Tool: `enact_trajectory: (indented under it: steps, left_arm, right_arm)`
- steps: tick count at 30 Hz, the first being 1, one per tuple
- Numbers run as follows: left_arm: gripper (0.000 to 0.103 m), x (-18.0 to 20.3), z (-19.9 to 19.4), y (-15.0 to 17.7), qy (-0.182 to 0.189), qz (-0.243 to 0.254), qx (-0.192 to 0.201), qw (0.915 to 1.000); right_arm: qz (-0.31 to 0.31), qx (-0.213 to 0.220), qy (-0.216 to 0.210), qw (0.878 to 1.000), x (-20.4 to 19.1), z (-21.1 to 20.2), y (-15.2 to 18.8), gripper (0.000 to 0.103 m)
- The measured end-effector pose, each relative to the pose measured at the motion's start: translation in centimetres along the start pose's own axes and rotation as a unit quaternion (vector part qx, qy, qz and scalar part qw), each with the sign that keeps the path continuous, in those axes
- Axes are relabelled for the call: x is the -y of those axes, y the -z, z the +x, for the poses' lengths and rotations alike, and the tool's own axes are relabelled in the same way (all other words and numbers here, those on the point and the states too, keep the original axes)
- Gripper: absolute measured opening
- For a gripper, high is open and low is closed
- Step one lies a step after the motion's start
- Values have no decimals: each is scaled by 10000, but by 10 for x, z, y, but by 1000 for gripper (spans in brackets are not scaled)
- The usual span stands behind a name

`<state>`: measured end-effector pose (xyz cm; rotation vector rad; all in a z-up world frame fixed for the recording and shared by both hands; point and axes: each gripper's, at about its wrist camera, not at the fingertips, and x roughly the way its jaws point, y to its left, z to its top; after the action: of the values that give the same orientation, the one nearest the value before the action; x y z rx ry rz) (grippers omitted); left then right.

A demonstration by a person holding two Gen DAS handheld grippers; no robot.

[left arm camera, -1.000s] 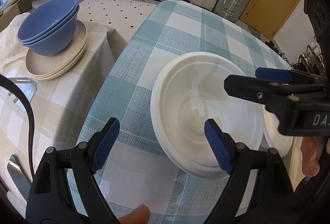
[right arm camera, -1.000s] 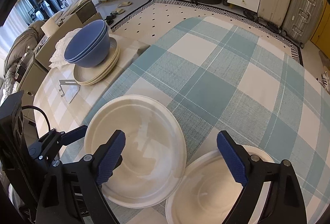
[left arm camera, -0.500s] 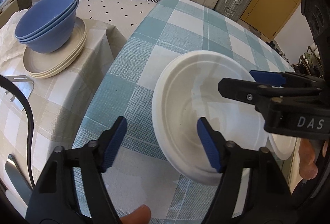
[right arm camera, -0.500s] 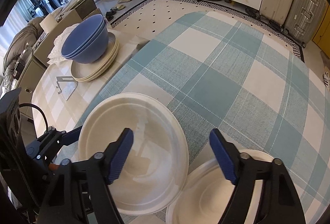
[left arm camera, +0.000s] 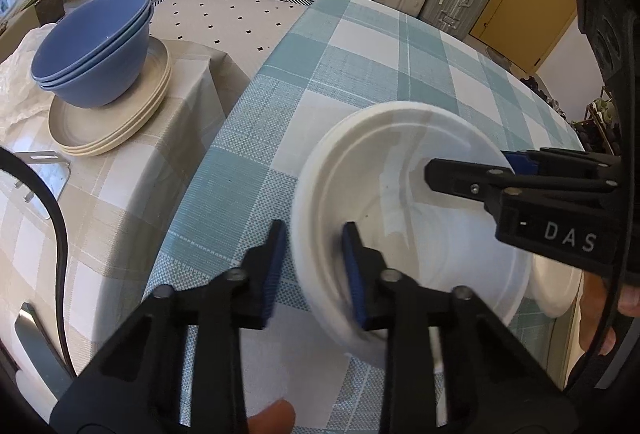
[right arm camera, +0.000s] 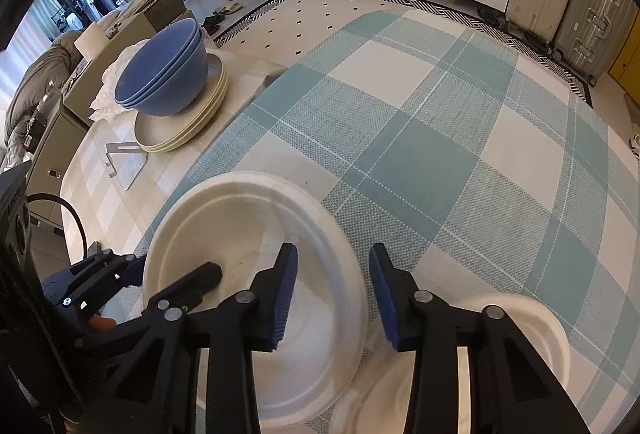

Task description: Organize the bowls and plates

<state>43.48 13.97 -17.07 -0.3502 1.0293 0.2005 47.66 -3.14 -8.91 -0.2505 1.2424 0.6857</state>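
A white bowl [left arm camera: 404, 190] sits on the teal checked tablecloth; it also shows in the right wrist view [right arm camera: 240, 234]. My left gripper [left arm camera: 314, 266] straddles the bowl's left rim, jaws narrowed with a gap still on each side of the rim. My right gripper [right arm camera: 332, 294] straddles the bowl's right rim the same way, also narrowed. A second white bowl [right arm camera: 520, 338] lies under the right gripper, partly hidden. Stacked blue bowls [left arm camera: 94, 46] rest on cream plates [left arm camera: 116, 122] on the side table to the left.
A metal bracket [right arm camera: 124, 162] lies on the beige checked side table [left arm camera: 120, 194]. A black cable [left arm camera: 56, 218] runs at the left. A basket, white drawers and suitcases stand at the far wall. The table's far half [right arm camera: 440, 106] holds nothing.
Both grippers have narrowed from wide open and moved onto opposite rims of the white bowl. The bowl seems to have shifted slightly.
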Motion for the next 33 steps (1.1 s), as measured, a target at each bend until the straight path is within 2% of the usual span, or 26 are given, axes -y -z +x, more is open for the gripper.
enact_trajectory:
  steps: [8, 19, 33]
  left_arm:
    - [15, -1, -5, 2, 64, -45, 28, 10000]
    - [13, -1, -28, 0, 83, -50, 180, 9998]
    - [14, 27, -72, -1, 152, 136, 441, 9988]
  right_arm:
    - [38, 88, -4, 10000, -4, -5, 2, 26]
    - [159, 240, -131, 9995, -5, -23, 3, 25]
    - [203, 583, -37, 9981, 0, -80, 14, 25]
